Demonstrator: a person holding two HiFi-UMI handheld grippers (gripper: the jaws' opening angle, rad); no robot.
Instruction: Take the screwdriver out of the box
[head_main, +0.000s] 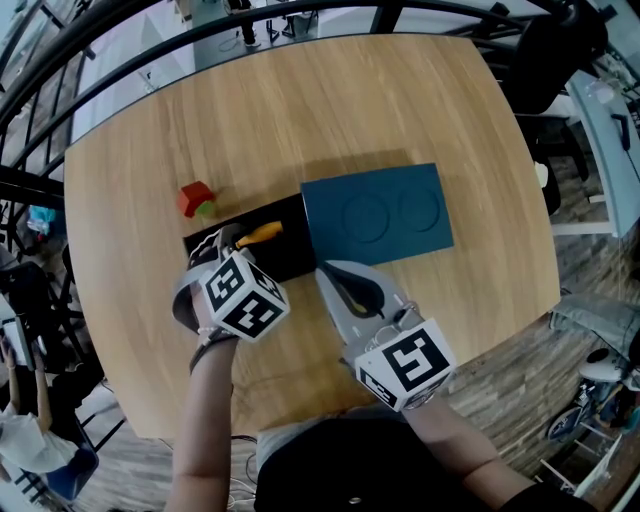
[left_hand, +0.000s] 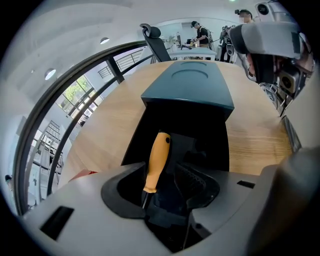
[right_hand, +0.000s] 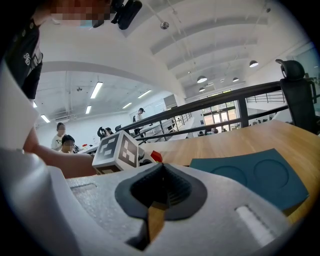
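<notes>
A black box (head_main: 296, 252) lies on the round wooden table, its teal lid (head_main: 378, 213) slid off to the right. Inside it lies a screwdriver (head_main: 260, 233) with an orange handle. My left gripper (head_main: 226, 241) points steeply down into the box's left end. In the left gripper view its jaws stand open around the screwdriver (left_hand: 156, 162), whose shaft lies close to the left pad; the lid (left_hand: 190, 82) lies beyond. My right gripper (head_main: 336, 276) hovers at the box's near edge, right of the left one, shut on nothing (right_hand: 161, 172).
A small red block (head_main: 196, 198) with a green piece sits on the table left of the box. The table's edge (head_main: 120, 400) curves close behind both grippers. A dark railing (head_main: 40, 60) and an office chair (head_main: 555, 50) stand beyond the table's far side.
</notes>
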